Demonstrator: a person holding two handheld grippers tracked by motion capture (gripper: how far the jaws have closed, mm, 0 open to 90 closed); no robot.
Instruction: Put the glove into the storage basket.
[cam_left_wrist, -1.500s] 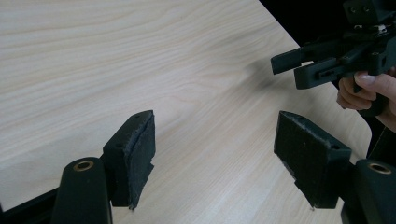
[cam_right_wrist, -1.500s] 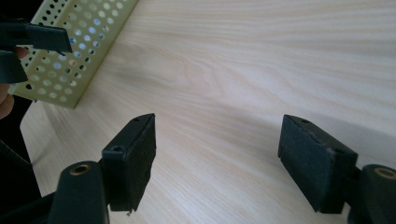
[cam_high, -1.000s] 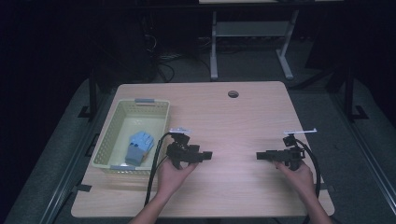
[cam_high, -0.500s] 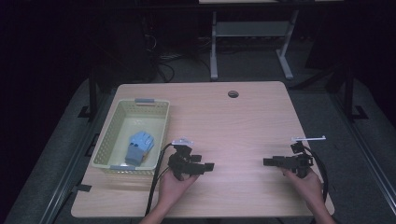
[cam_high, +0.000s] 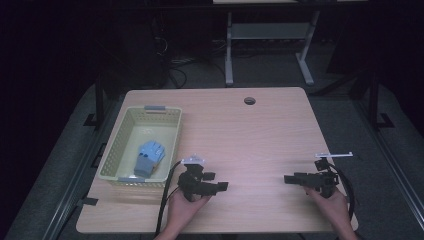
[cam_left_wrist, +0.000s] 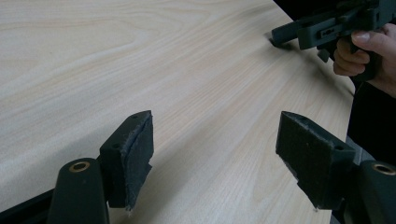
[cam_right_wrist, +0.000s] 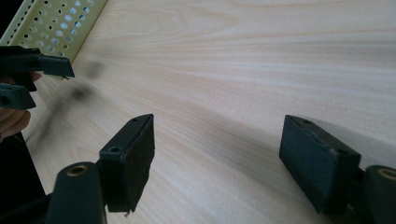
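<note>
Claws, both black and two-jawed, sit low over the near edge of the pale wood-grain table (cam_high: 250, 135), each with jaws spread and nothing between them.

Far left on the table stands a pale yellow perforated plastic basket (cam_high: 116, 150), and inside it, toward its near end, lies a light blue and grey block-shaped toy (cam_high: 149, 157). Just right of the basket's near corner, the left hand (cam_high: 182, 207) holds the left claw (cam_high: 220, 187), which points rightward across the table; in the left gripper view its two padded jaws stand wide apart over bare wood. Well apart to the right, near the table's right edge, the right hand (cam_high: 332, 202) holds the right claw (cam_high: 289, 178), which points leftward toward the other; in the right gripper view its jaws likewise stand wide apart, over bare wood.
</note>
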